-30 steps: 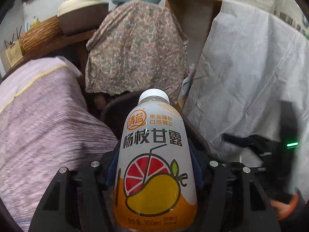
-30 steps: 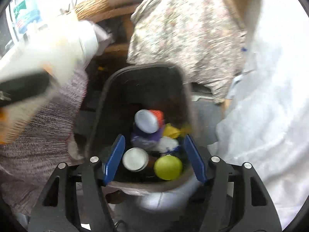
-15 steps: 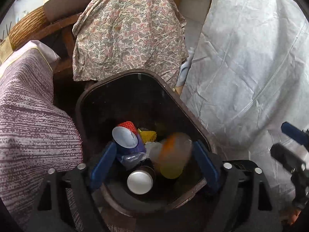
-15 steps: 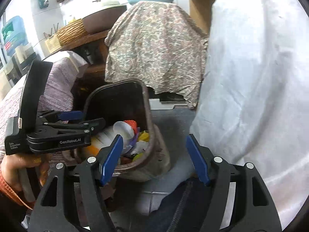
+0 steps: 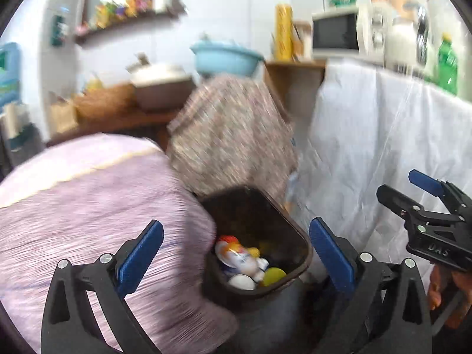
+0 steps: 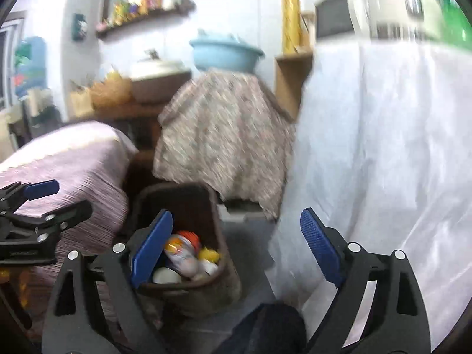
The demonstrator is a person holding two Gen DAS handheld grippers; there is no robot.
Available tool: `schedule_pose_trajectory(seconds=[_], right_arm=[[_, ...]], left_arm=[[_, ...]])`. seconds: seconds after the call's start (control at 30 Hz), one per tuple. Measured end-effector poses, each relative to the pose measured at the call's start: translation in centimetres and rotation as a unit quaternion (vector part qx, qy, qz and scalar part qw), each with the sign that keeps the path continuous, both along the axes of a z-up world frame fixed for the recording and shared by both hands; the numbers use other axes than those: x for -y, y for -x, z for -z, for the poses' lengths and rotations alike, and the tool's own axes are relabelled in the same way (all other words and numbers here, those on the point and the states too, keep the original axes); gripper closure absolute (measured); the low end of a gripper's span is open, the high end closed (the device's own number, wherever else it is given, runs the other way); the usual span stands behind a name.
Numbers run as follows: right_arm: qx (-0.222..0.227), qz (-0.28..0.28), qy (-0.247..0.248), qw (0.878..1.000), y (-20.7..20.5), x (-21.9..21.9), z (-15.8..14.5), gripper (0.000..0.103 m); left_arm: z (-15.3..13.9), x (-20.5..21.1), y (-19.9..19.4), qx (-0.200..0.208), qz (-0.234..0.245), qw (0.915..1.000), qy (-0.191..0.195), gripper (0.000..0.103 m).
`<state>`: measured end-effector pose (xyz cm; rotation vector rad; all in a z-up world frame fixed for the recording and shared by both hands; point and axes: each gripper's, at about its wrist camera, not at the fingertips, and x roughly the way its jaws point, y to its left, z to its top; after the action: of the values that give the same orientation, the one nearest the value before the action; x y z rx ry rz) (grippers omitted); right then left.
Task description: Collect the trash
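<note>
Both grippers hung with jaws spread and nothing in them, the left gripper [image 5: 236,253] above the brown bin [image 5: 298,253] and the right gripper [image 6: 236,250] with it at ten o'clock. Its bottles [image 5: 239,258] and caps already lay heaped inside, likely freeing both tools for further trash.

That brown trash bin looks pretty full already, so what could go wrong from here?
1. The trash bin holds a pile of bottles and caps reaching near its front rim; more trash might bounce or roll out.
2. The bin sits tight against the purple cloth, so a dropped item could land on the fabric instead.
3. Both views are blurred by motion, and the open left gripper and right gripper are close together, so they might bump.
</note>
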<state>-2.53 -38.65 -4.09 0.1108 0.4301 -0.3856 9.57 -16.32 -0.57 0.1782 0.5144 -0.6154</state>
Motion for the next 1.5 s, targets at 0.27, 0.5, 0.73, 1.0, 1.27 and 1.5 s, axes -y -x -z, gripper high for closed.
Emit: schedule_pose_trajectory(seconds=[0.27, 0.5, 0.73, 1.0, 1.27, 1.5], right_arm=[[0.041, -0.071, 0.012, 0.997, 2.6, -6.8, -2.6, 0.006], [0.04, -0.129, 0.01, 0.991, 4.4, -12.0, -2.4, 0.006], [0.062, -0.145, 0.005, 0.988, 6.9, -14.3, -2.2, 0.006], [0.084, -0.151, 0.016, 0.985, 8.0, -15.2, -3.1, 0.006], [0.085, -0.149, 0.016, 0.985, 8.0, -15.4, -3.1, 0.006], [0.082, -0.148, 0.011, 0.985, 7.9, -15.1, -2.9, 0.006]], left_arm=[[-2.5, -9.6, 5.4, 0.056, -0.1, 0.9918, 0.057, 0.005], [-2.8, -14.5, 9.4, 0.119, -0.181, 0.9724, 0.087, 0.005], [-2.9, -15.7, 10.1, 0.106, -0.181, 0.9738, 0.087, 0.005], [-2.7, -16.2, 10.7, 0.109, -0.187, 0.9729, 0.082, 0.005], [-2.9, -16.0, 10.4, 0.104, -0.191, 0.9731, 0.077, 0.005], [-2.8, -15.9, 10.3, 0.098, -0.193, 0.9736, 0.072, 0.005]])
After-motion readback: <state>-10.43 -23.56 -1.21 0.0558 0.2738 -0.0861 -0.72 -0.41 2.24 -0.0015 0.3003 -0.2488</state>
